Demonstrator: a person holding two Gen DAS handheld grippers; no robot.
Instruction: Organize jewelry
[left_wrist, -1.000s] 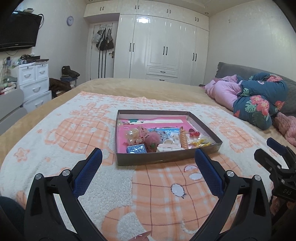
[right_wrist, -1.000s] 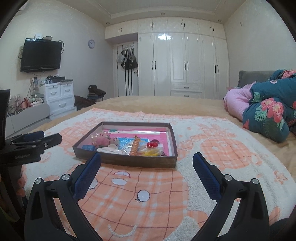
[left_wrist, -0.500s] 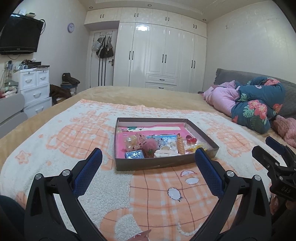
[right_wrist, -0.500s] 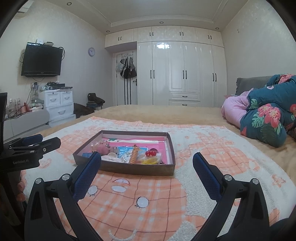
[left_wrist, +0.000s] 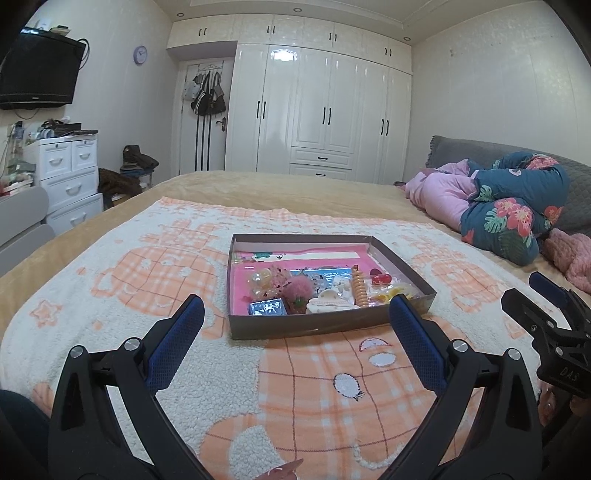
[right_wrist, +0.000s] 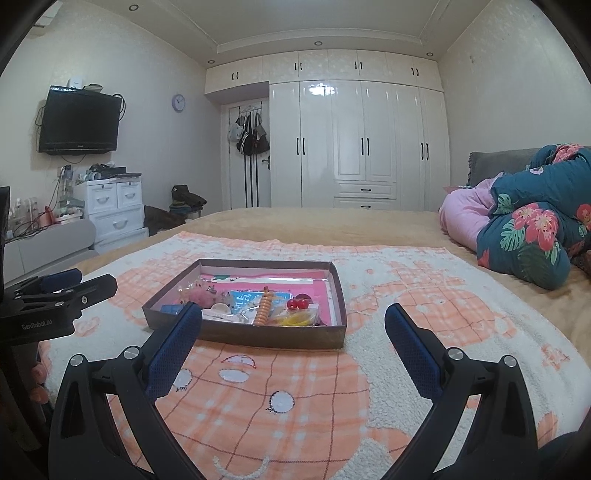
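Hair ties, clips and trinkets lie heaped together in a shallow box (left_wrist: 325, 325) on the bed; left gripper (left_wrist: 295, 317) and right gripper (right_wrist: 291, 325) hover before it, spread wide and empty-handed, sorting unsettled.

Small trinkets (left_wrist: 317, 291) heaped in box (left_wrist: 325, 326) ahead of left tongs (left_wrist: 295, 310): too small to identify individually. Near box wall hides lowest pieces. Right tongs (left_wrist: 546, 295) cut off at frame edge.
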